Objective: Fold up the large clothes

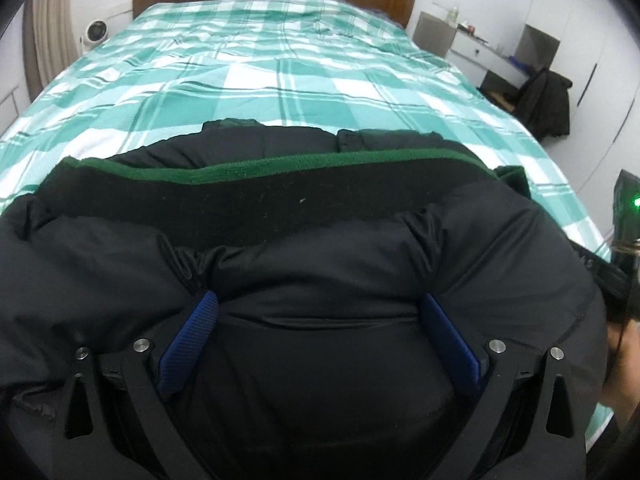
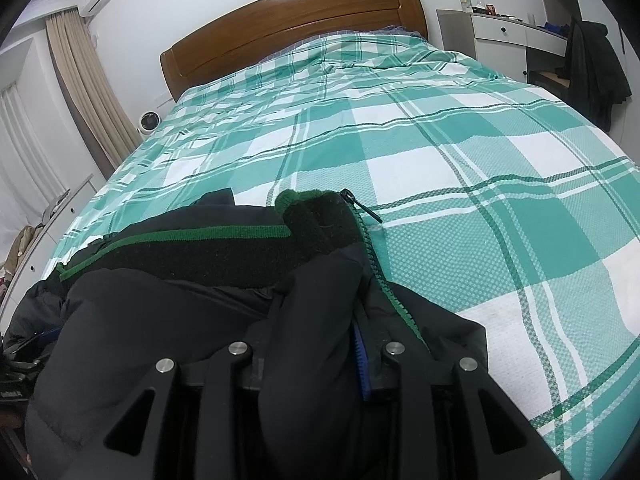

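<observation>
A black puffy jacket (image 1: 320,264) lies bunched at the near end of the bed (image 1: 280,72), on a green-and-white checked sheet (image 2: 460,168). Its collar (image 1: 260,196) is dark fleece edged with a green band and runs across the pile from side to side. In the right wrist view the collar's end curls up into a rounded lump, and a green-toothed zipper (image 2: 374,256) runs down from it along the jacket's edge, its black pull (image 2: 370,212) lying on the sheet.

The left gripper (image 1: 318,336) sits over the middle of the jacket with its jaws spread wide. Its blue pads (image 1: 190,344) rest against the padded fabric on either side of a bulge, but they do not pinch it; the cloth lies loose between them.

The right gripper (image 2: 316,356) is clenched on a thick fold of the jacket near the zipper edge. Fabric spills up and over between the jaws, hiding all but a sliver of one blue pad (image 2: 360,364).

Beyond the jacket the sheet stretches, lightly wrinkled, to a brown wooden headboard (image 2: 288,20). A small white round fan (image 2: 149,121) stands beside the bed on the left, next to beige curtains (image 2: 84,92). On the right a white desk (image 2: 504,36) holds bottles and small items, and a dark coat (image 2: 592,68) hangs over a chair beside it.
</observation>
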Tool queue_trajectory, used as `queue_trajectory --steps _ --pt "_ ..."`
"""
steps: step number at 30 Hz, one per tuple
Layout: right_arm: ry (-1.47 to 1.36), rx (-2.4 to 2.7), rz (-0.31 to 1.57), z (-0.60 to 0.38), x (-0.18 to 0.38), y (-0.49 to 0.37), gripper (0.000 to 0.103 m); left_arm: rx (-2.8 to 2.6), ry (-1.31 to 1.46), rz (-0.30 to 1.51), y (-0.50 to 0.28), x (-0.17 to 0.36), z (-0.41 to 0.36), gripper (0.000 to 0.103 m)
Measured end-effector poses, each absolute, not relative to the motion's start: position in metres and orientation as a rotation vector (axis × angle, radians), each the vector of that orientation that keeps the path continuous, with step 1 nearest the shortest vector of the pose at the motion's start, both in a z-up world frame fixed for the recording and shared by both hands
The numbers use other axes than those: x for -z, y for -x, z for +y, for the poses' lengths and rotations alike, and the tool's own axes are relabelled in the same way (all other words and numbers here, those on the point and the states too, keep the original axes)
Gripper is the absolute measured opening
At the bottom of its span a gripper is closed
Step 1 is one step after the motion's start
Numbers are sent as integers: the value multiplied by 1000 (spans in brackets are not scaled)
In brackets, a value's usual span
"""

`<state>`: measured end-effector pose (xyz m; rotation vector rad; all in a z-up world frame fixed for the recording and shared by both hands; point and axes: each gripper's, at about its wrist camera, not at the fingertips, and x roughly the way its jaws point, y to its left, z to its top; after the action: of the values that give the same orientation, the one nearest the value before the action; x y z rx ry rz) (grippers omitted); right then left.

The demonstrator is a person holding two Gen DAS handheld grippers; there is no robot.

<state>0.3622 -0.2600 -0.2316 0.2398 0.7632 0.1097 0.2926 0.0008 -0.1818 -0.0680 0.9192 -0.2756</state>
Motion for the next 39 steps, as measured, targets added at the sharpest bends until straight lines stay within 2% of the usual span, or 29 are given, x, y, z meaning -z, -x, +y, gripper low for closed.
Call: queue_trajectory --steps 4,7,9,11,13,21,25,27,31,39 --pt "-193 -73 781 -258 209 -353 34 261 66 954 -281 163 5 93" --pt "-211 -104 707 -262 179 -323 36 294 73 930 -260 143 9 92" --pt "-174 -141 637 -257 155 -289 43 300 60 898 -244 136 10 93" --pt "-145 -181 582 -250 140 -253 54 288 38 918 -241 146 7 94" --pt "-138 -212 553 -244 135 -223 58 279 1 922 -240 165 3 96" --pt "-224 -239 630 -232 174 -131 58 269 -35 895 -237 187 -1 96" --pt "-225 -238 664 -232 186 -114 58 269 -35 906 -236 181 0 96" --pt "-216 -240 645 -234 181 -103 58 265 -38 924 -227 168 1 92" --pt "-187 -238 614 -239 173 -94 58 279 -52 904 -196 152 2 92" --pt "-221 -252 633 -232 179 -95 58 236 -119 872 -185 184 -8 93"
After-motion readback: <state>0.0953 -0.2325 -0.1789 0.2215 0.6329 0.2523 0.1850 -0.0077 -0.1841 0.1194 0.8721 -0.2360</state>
